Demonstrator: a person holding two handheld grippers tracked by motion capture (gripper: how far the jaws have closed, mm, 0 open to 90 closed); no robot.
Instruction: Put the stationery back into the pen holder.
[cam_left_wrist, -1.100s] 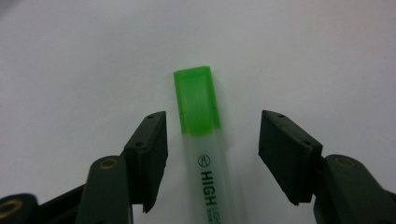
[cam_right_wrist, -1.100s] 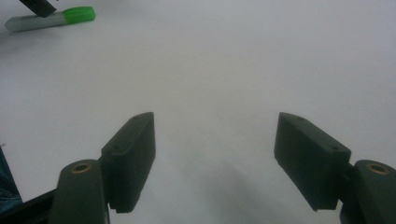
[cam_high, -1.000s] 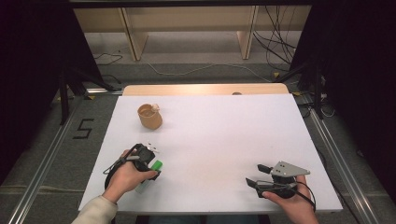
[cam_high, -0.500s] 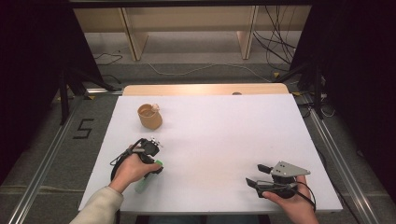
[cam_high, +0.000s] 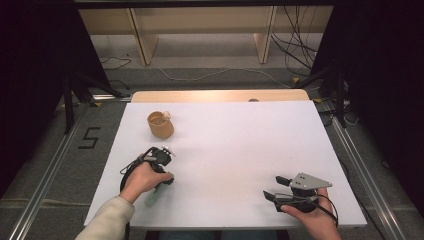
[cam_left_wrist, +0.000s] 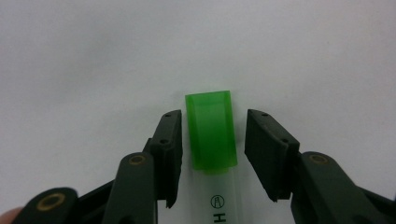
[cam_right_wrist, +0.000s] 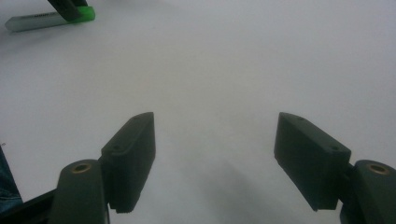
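Claw (cam_left_wrist: 212, 156) straddles green-capped highlighter (cam_left_wrist: 211, 135), unclamped, close-up.

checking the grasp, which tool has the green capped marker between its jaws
The left tool: its open jaws straddle the marker's green cap. The right tool has bare table between its open jaws.

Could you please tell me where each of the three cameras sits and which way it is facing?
High view: above the person's side, facing forward and down on the white table; both forearms and hands enter from the bottom.
Left gripper view: on the left gripper, facing down its open jaws astride the green-capped marker.
Right gripper view: on the right gripper, facing across the table.
Shared: the marker.
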